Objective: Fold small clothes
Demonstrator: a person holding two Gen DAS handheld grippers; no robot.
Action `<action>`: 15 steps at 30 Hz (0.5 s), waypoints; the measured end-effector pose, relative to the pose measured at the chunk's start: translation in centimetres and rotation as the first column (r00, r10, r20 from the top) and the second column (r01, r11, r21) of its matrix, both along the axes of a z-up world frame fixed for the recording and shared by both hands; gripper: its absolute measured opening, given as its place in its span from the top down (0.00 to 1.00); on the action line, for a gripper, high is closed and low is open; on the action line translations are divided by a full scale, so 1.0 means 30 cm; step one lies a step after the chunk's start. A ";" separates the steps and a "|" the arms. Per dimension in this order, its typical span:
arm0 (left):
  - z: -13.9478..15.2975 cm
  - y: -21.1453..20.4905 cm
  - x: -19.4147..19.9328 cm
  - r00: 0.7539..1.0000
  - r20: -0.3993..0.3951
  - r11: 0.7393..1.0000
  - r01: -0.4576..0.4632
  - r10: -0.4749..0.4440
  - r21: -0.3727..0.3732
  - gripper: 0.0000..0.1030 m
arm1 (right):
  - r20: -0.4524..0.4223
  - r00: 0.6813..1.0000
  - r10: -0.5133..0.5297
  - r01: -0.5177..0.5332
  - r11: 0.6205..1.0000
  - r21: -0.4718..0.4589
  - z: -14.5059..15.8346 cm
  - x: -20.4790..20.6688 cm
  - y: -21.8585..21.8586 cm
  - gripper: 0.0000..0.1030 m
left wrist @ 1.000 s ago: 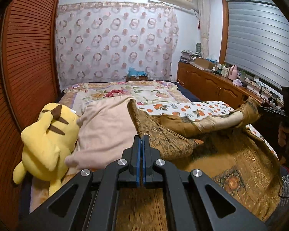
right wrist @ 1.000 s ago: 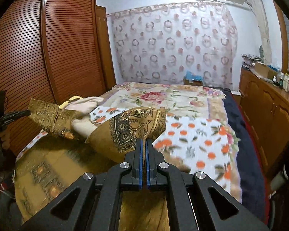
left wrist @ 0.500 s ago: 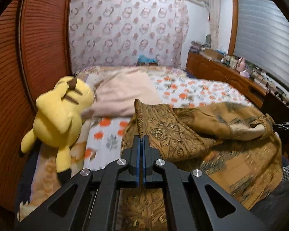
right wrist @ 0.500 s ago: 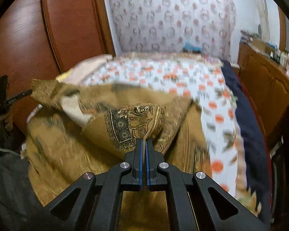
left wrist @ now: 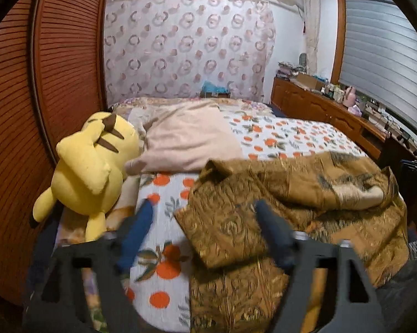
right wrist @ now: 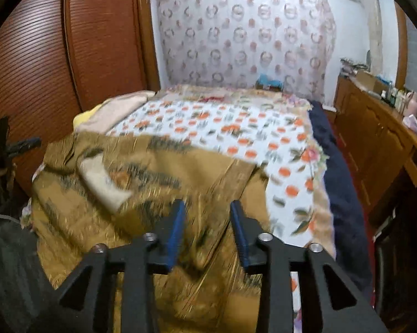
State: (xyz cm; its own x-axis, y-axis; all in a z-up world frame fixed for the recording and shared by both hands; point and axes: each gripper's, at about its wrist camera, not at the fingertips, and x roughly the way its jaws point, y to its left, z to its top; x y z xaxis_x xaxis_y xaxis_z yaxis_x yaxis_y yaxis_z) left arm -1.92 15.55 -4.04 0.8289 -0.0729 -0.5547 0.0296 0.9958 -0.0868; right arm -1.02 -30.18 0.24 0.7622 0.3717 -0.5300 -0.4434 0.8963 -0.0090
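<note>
Left gripper (left wrist: 202,227): its jaws are opening and standing wide apart, blue pads blurred, with a folded corner of the brown patterned garment (left wrist: 263,199) lying between them but not pressed by either pad. Right gripper (right wrist: 207,230): its jaws are likewise opening, parted to a narrower gap, with the garment (right wrist: 141,183) lying loose beneath and between them, gripped by neither. Judged from this, both tools are letting go of the cloth so that a fold can settle flat on the bed; the fold looks only partly made, since the fabric is lying rumpled with a pale lining patch (left wrist: 355,194) showing.

In the left wrist view the garment is occupying the sector from 3 to 6 o'clock. A yellow plush toy (left wrist: 91,166) is sitting at 9 o'clock against the slatted wooden wardrobe (left wrist: 42,83), well clear of the working area, and a pink pillow (left wrist: 189,138) is lying just above centre, toward 12 o'clock.

The work surface is a bed covered by a white bedspread with orange fruit print (right wrist: 236,127), soft and yielding, so creases are likely to hold poorly. A patterned curtain (right wrist: 244,33) is hanging at 12 o'clock; a wooden sideboard (right wrist: 380,138) carrying small items is running along 3 o'clock, beneath a window blind (left wrist: 380,55).
</note>
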 end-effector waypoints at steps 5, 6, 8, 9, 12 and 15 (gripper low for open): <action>0.027 -0.011 0.096 1.000 0.003 1.000 0.006 -0.006 0.023 0.21 | -0.019 1.000 0.000 0.000 1.000 -0.010 -0.023 0.095 0.052 0.62; 0.029 -0.011 0.119 1.000 -0.002 1.000 0.004 -0.004 0.024 0.21 | -0.031 0.999 -0.018 0.017 1.000 -0.013 -0.040 0.144 0.065 0.62; 0.030 -0.005 0.166 1.000 -0.011 1.000 0.012 -0.012 0.022 0.21 | -0.047 0.998 -0.031 0.030 0.999 -0.018 -0.056 0.210 0.096 0.58; 0.030 -0.002 0.189 1.000 -0.019 1.000 0.015 -0.015 0.018 0.21 | -0.046 0.998 -0.031 0.030 0.999 -0.024 -0.061 0.233 0.103 0.55; 0.021 -0.002 0.264 0.998 -0.060 0.999 0.022 -0.020 0.030 0.21 | -0.062 0.996 -0.061 0.058 0.997 -0.042 -0.084 0.293 0.106 0.47; 0.007 -0.020 0.342 0.993 -0.104 0.997 0.056 -0.050 0.056 0.21 | -0.089 0.993 -0.074 0.071 0.997 -0.043 -0.099 0.354 0.103 0.45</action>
State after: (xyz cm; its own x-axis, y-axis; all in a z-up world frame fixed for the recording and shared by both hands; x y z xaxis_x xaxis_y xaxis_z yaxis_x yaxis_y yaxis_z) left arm 8.35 14.95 -3.82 0.7632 -0.0798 -0.6412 0.0761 0.9965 -0.0335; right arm 9.59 -27.09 -2.73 0.7347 0.2941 -0.6114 -0.3777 0.9259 -0.0085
